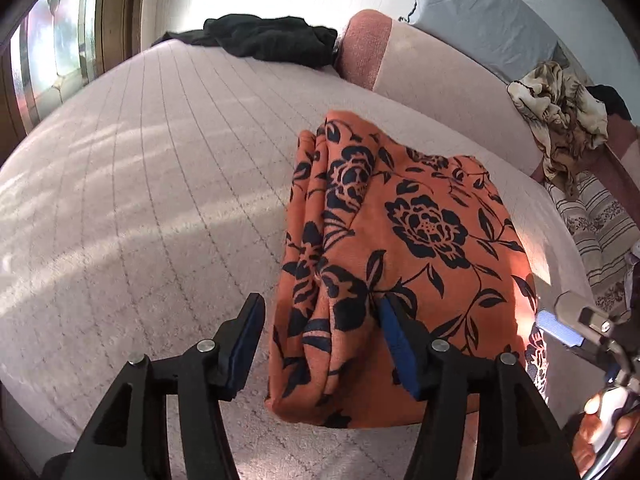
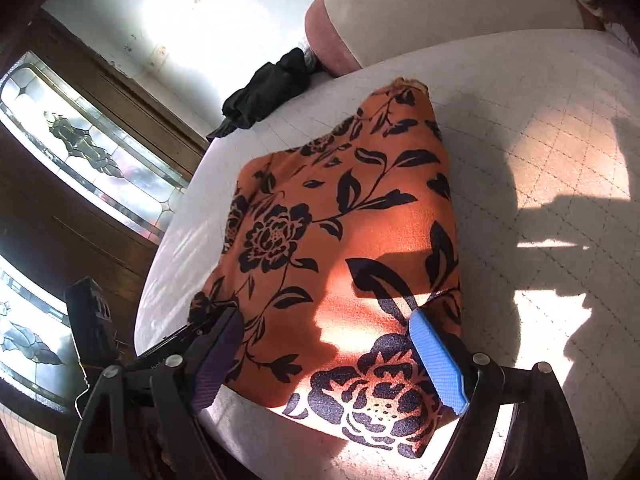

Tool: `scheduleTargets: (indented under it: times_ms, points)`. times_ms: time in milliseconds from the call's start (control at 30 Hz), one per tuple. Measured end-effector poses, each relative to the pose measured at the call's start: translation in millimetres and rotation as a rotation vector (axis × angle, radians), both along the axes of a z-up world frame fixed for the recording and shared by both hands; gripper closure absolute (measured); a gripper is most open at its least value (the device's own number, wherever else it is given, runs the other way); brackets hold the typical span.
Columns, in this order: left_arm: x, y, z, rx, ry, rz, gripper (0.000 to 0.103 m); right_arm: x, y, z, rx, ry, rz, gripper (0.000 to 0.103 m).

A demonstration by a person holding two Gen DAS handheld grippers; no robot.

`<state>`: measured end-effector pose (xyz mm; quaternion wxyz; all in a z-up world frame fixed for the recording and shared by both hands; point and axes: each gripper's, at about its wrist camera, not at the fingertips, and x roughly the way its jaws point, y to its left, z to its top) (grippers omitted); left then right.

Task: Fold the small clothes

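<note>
Quilted bed (image 1: 140, 200) bears folded orange floral garment (image 1: 400, 240).

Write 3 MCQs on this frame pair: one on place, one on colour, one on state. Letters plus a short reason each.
1. Where does the black garment lie?
A. at the far edge of the bed, by the pink bolster
B. on top of the folded cloth
C. in the left gripper

2. What colour is the folded floral cloth?
A. white with red flowers
B. orange with dark flowers
C. plain blue

3. How does the right gripper stand?
A. clamped on the black garment
B. shut, holding nothing
C. open above the cloth's near edge

Key: 1 A, it sits far back beside the pink bolster. 2 B, dark blooms on orange show in both views. 3 C, its pads stand wide apart with the cloth lying flat on the bed.
</note>
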<state>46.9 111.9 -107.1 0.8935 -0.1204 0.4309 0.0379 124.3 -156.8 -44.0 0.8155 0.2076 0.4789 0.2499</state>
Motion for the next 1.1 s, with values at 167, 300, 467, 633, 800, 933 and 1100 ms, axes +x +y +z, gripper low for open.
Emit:
scheduleTargets:
  times_ms: [167, 300, 467, 633, 800, 933, 1100]
  points:
    - [5, 6, -21, -0.009, 0.112, 0.005, 0.04, -8, -5, 31, 0.102, -0.102, 0.044, 0.016]
    - [-1, 9, -9, -0.041, 0.107, 0.019, 0.041, -1, 6, -33, 0.137, 0.12, 0.085, 0.016]
    - [39, 11, 33, -0.018, 0.013, -0.04, 0.041, -7, 8, -27, 0.126, 0.062, 0.098, 0.016]
    - [128, 6, 0, 0.133, 0.157, -0.062, 0.04, -12, 3, -31, 0.158, 0.033, 0.105, 0.016]
    - [141, 32, -16, 0.05, 0.171, 0.006, 0.028, -14, 1, -31, 0.17, 0.027, 0.121, 0.016]
    - [111, 37, -10, 0.028, 0.147, 0.039, 0.028, -16, 1, -33, 0.168, 0.014, 0.123, 0.015]
    - [77, 26, 2, 0.081, 0.142, 0.051, 0.028, -19, 0, -31, 0.161, 0.019, 0.116, 0.016]
